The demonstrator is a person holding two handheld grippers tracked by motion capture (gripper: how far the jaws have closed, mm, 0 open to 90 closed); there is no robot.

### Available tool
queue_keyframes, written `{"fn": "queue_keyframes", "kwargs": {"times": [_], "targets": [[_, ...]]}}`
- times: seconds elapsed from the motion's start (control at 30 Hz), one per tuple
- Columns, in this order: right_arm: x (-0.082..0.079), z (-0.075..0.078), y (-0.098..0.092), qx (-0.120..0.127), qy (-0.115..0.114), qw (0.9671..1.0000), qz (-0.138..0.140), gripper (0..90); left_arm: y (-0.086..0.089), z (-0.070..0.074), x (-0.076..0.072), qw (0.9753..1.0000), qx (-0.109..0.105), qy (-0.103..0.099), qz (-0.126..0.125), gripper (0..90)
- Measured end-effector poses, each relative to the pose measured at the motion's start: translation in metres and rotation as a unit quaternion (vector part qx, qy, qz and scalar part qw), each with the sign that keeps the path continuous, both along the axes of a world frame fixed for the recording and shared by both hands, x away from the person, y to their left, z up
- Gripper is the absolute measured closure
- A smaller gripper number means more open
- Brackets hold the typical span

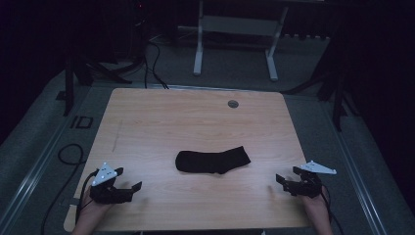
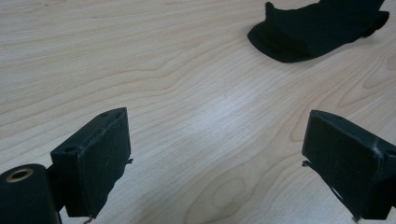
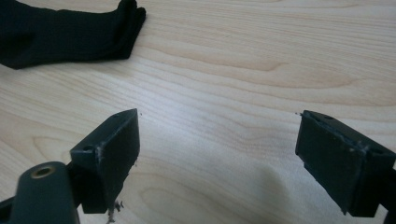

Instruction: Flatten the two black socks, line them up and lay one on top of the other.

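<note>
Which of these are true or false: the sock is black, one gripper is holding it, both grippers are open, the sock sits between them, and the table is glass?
1. The sock is black. True.
2. One gripper holds the sock. False: the left gripper and the right gripper are both apart from it, with nothing between their jaws.
3. Both grippers are open. True.
4. The sock lies between the grippers. True: it lies mid-table, a little farther from the person.
5. The table is glass. False: it shows pale wood grain.

"ID" marking [image 1: 81,122] on floor left of table [image 1: 147,122].
</note>
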State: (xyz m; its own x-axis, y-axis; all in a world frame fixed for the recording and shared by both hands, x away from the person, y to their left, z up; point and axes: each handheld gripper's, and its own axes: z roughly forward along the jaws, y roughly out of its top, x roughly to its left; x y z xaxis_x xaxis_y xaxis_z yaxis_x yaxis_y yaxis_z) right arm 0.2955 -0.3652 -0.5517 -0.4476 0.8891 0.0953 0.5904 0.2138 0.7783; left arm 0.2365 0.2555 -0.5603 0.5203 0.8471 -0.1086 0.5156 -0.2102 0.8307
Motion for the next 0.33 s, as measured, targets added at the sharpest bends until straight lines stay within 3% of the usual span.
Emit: {"fn": "queue_keyframes", "kwargs": {"times": [0.33], "targets": [[-0.0027, 0.0000, -0.0099, 0.008, -0.004, 0.9997, -0.023, 13.5, 0.0033, -0.0021, -0.0039, 0.9997, -0.021, -0.010, 0.003, 8.4]]}}
